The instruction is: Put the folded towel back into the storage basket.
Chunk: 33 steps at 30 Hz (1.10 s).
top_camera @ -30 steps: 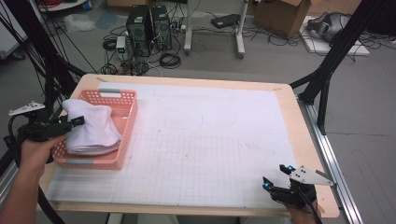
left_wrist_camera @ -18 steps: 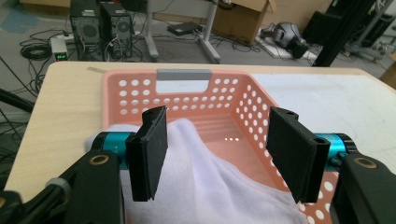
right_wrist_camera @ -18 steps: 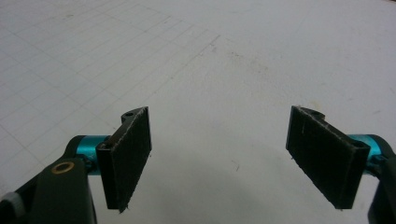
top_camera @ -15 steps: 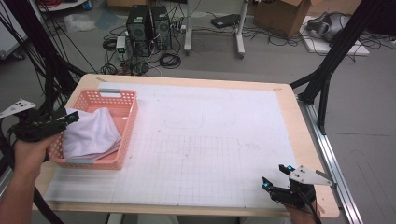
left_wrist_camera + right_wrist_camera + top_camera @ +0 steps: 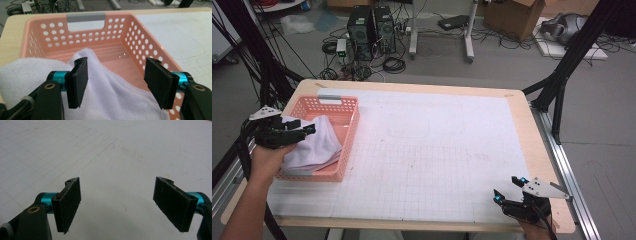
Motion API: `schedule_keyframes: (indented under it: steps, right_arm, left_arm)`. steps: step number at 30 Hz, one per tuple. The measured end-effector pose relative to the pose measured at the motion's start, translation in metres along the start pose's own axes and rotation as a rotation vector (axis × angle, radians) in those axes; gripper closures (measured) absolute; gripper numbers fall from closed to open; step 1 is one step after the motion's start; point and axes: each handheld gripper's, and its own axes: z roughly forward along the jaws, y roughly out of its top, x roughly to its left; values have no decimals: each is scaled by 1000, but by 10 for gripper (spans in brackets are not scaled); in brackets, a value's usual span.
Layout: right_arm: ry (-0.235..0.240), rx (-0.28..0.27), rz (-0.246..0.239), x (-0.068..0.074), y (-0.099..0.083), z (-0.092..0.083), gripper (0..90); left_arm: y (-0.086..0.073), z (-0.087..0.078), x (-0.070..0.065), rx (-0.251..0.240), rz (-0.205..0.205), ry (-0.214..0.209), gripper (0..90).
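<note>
The white cloth (image 5: 112, 100) lies in the pink basket (image 5: 160, 53), below and between the left gripper (image 5: 117, 82) fingers, which have just been opening and seem clear of it; the right gripper (image 5: 120, 202) gapes empty over the counter (image 5: 452, 150); placing looks done, withdrawal remains.

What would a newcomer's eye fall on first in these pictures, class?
The pink basket at the table's left edge stands out, with a white cloth draped inside and over its side. The left gripper hovers above the cloth, jaws apart and just opening. The right gripper waits open at the near right corner.
</note>
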Motion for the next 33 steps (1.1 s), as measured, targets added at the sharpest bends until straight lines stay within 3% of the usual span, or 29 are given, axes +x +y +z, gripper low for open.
schedule_keyframes:
  steps: [10, 14, 17, 19, 23, 26, 29, 30, 31, 33]
  right_arm:
    - [-1, 1, -2, 1, 0, 1, 213]
    - [1, 6, 1, 1, 0, 1, 214]
    - [0, 4, 4, 0, -1, 1, 213]
    - [1, 6, 2, 0, -1, 1, 214]
    - [1, 4, -4, 0, 0, 1, 213]
    - [3, 9, 0, 1, 0, 1, 213]
    - [5, 7, -2, 1, 0, 2, 214]
    - [5, 7, -3, 1, 0, 2, 213]
    - [4, 9, -2, 1, 0, 2, 214]
    - [5, 8, -2, 1, 0, 2, 213]
  left_arm:
    - [-1, 11, -6, 81, 21, 44, 320]
    - [1, 15, -14, 149, 38, 76, 344]
    - [3, 18, -19, 206, 74, 121, 360]
    - [3, 20, -20, 221, 68, 125, 361]
    - [2, 33, -26, 313, 71, 148, 362]
    - [3, 38, -25, 362, 72, 170, 422]
    - [4, 42, -24, 373, 53, 159, 443]
    - [3, 50, -25, 409, 59, 155, 443]
    - [3, 50, -25, 409, 59, 155, 446]
    - [0, 65, -27, 485, 54, 139, 460]
